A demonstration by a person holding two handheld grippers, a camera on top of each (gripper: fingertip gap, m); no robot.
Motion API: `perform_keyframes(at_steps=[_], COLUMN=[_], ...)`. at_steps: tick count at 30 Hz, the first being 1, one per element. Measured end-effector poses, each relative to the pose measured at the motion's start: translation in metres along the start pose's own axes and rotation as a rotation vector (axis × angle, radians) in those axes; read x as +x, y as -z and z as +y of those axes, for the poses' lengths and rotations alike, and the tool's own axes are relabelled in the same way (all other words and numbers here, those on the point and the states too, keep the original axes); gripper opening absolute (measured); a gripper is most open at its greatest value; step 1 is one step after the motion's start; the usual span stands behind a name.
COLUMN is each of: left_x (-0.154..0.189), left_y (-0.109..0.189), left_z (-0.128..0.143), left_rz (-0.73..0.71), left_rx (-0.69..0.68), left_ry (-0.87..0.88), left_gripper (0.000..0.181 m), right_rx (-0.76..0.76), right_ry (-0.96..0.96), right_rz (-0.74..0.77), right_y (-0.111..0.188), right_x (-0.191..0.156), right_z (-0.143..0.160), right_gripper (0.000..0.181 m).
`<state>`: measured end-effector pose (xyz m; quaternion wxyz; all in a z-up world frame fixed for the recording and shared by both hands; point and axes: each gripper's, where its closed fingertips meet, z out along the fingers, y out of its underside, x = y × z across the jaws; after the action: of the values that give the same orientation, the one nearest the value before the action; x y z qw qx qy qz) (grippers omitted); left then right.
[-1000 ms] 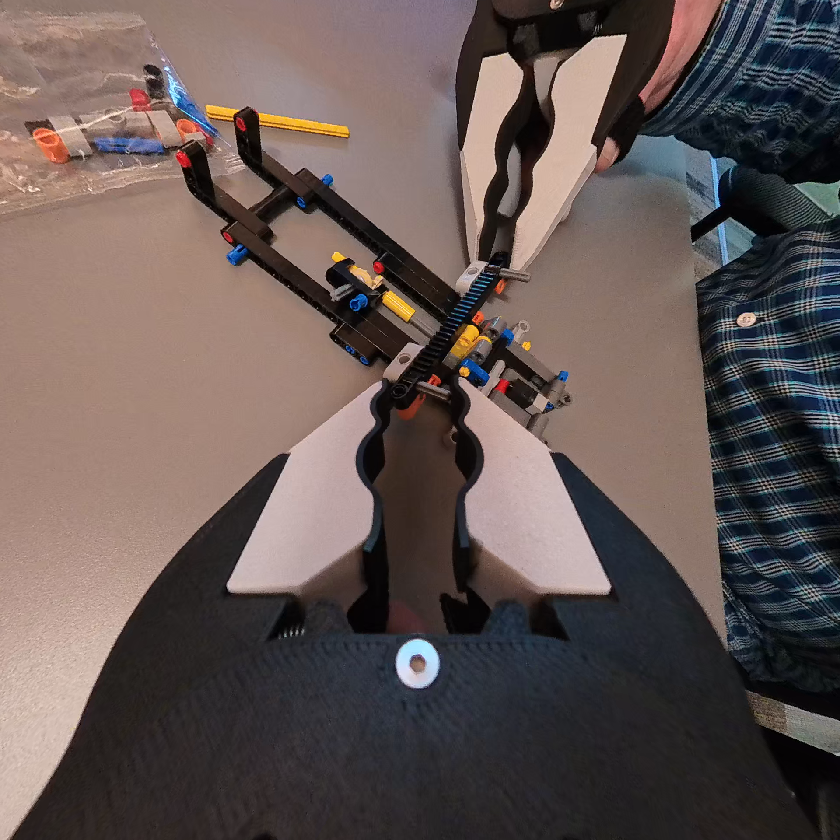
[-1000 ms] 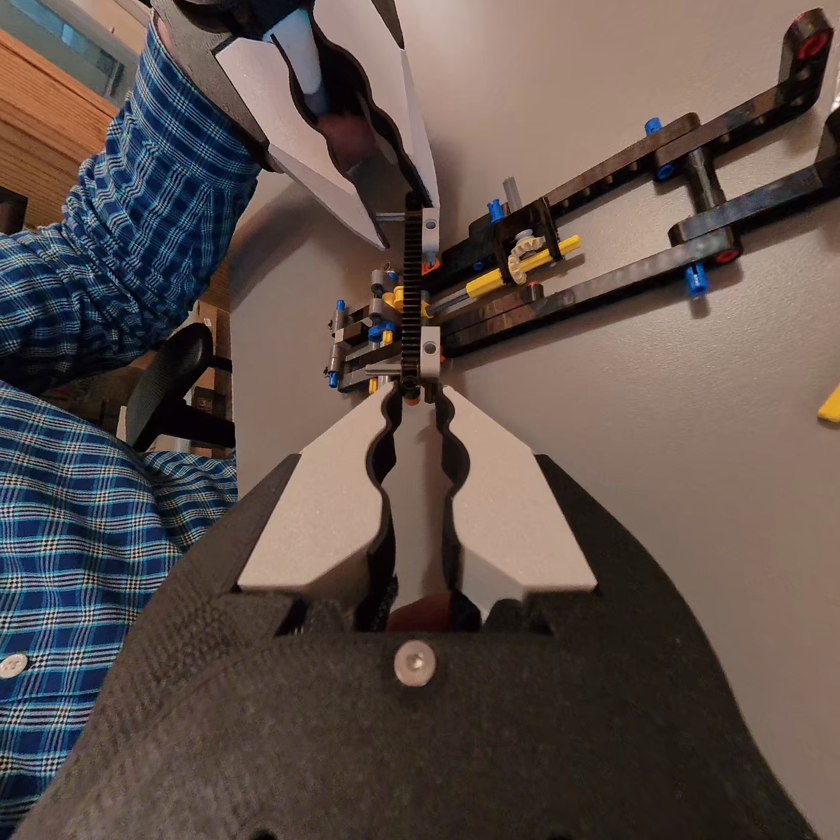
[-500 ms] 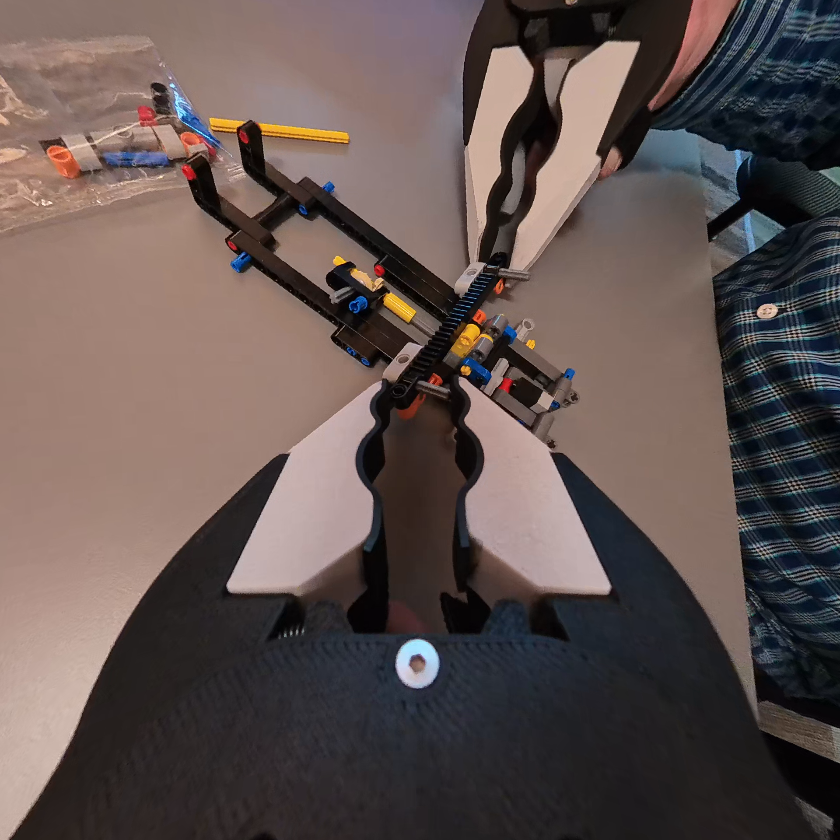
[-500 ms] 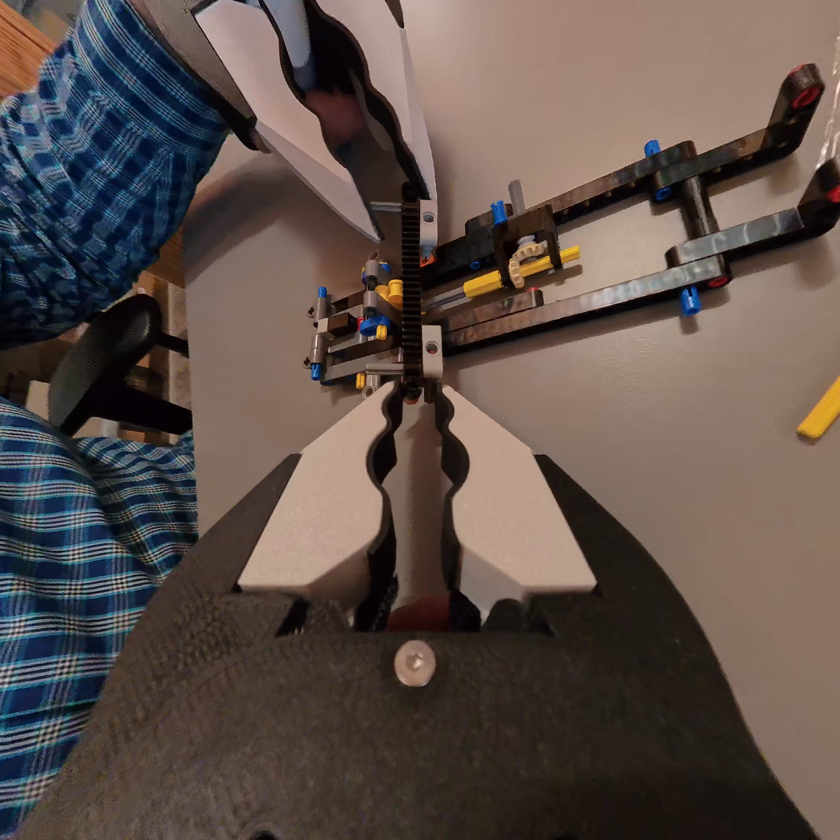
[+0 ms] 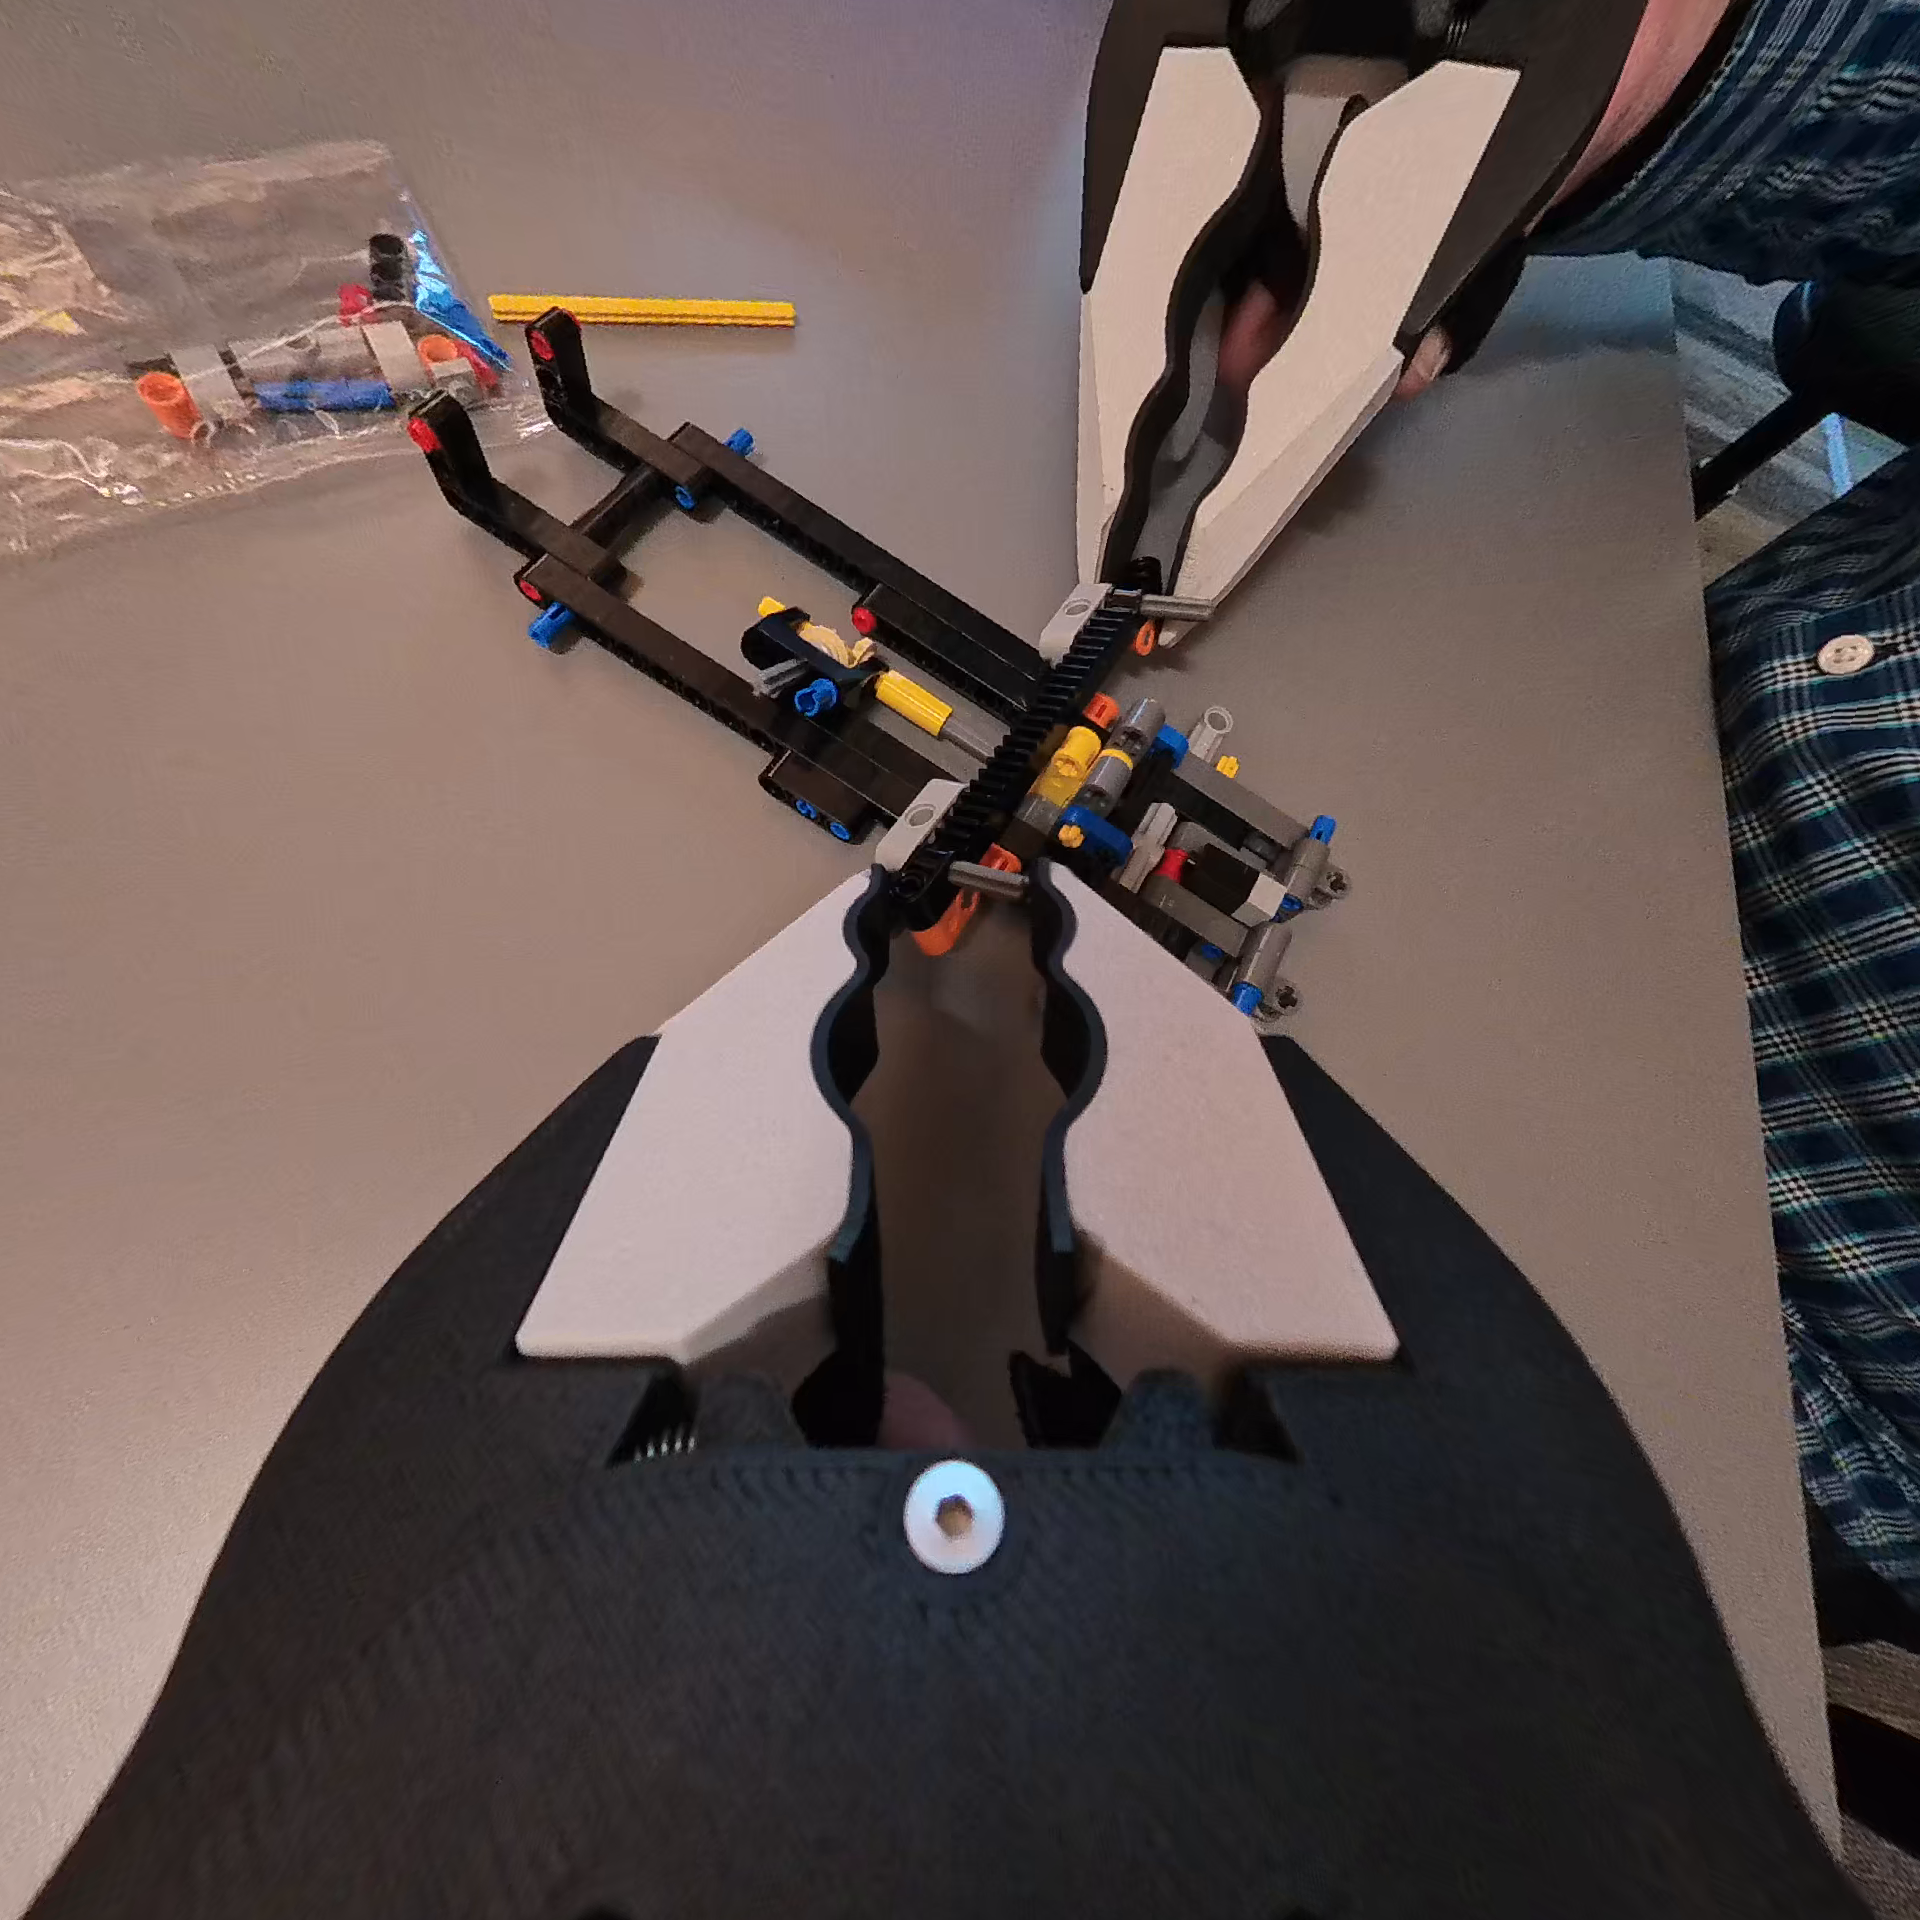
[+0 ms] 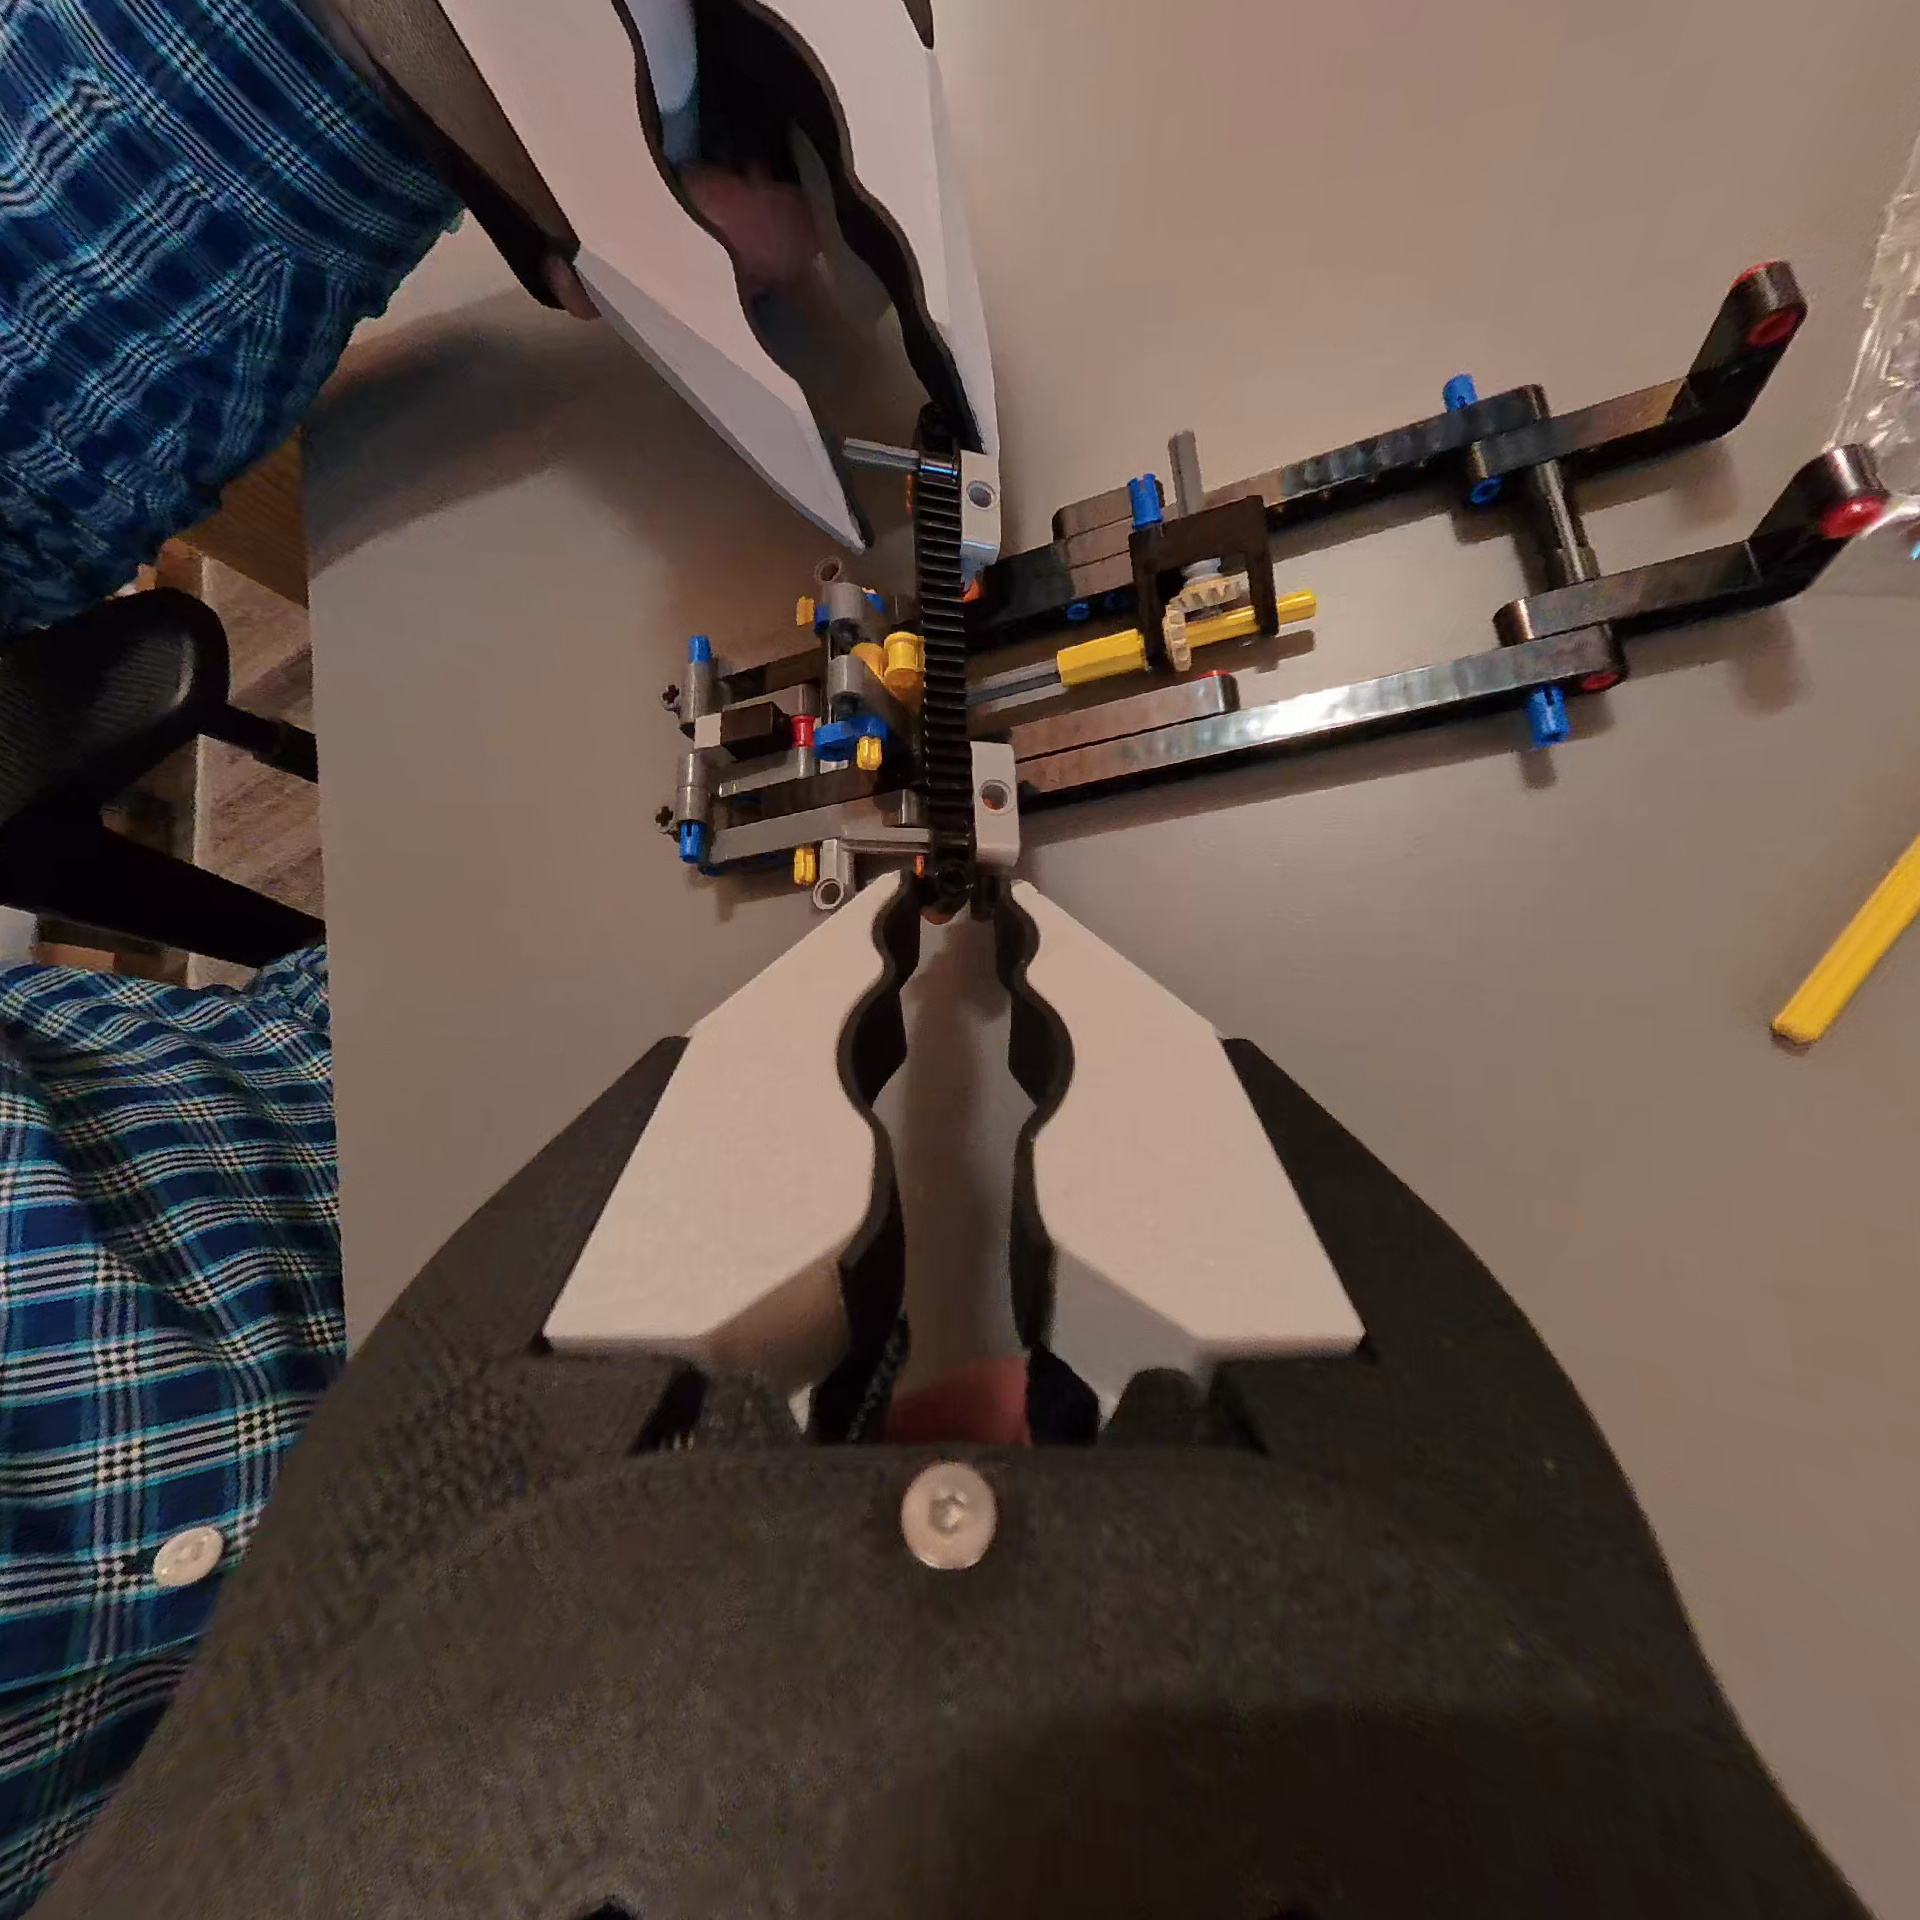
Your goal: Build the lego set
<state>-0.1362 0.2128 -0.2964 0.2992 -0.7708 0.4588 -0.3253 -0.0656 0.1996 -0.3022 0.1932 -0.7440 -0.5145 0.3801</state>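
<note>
Two handheld grippers meet from opposite sides over a half-built Lego Technic chassis (image 5: 831, 665) lying flat on a grey table (image 5: 260, 935), each pinching one end of a black toothed gear rack (image 5: 1029, 717) that lies crosswise over the frame. The left gripper (image 5: 951, 894) has its jaws drawn in around the near end of the rack, where a grey connector block (image 5: 920, 821), a dark grey pin (image 5: 987, 875) and an orange piece (image 5: 945, 925) sit; the right gripper (image 6: 951, 894) is closed more narrowly on the opposite end, beside its own grey connector block (image 6: 995, 805). The step in hand appears to be seating the rack assembly onto the front of the chassis, over the yellow axle connector (image 6: 1107, 657) and tan gear (image 6: 1195, 623). The next move likely calls for even downward pressure at both ends so the pins line up with the beam holes without skewing the rack. A loose yellow axle (image 5: 639, 310) and a clear bag of spare parts (image 5: 208, 353) wait near the frame's far end.
</note>
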Motion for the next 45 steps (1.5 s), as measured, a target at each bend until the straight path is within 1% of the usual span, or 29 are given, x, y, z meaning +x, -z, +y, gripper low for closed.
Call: perform_keyframes(at_steps=[5,13,17,21,25,33,45], left_x=[0.004,0.006,0.004,-0.003,-0.004,0.000,0.010], left_y=[0.004,0.016,0.022,0.027,0.018,0.017,0.023], left_z=[-0.003,-0.006,-0.006,-0.012,0.000,0.001,0.004], left_rz=[0.025,0.073,0.070,0.073,0.062,0.044,0.019], left_rx=[0.031,0.093,0.108,0.146,0.076,0.072,0.100], left_ry=[0.008,0.062,0.081,0.145,0.156,0.131,0.112], left_gripper=[0.033,0.037,0.035,0.028,0.026,0.009,0.008], right_rx=[-0.014,-0.021,-0.021,-0.023,-0.021,-0.017,-0.030], right_ry=[0.033,0.049,0.045,0.047,0.048,0.046,0.077], right_rz=[0.024,0.023,0.009,0.003,-0.003,-0.029,-0.080], right_y=[-0.003,-0.005,-0.006,-0.006,-0.007,-0.007,-0.009], right_x=[-0.001,-0.003,-0.004,-0.004,-0.004,-0.007,-0.012], right_z=[0.001,0.000,0.000,0.001,0.000,-0.001,-0.001], right_gripper=[0.011,0.011,0.011,0.011,0.011,0.012,0.011])
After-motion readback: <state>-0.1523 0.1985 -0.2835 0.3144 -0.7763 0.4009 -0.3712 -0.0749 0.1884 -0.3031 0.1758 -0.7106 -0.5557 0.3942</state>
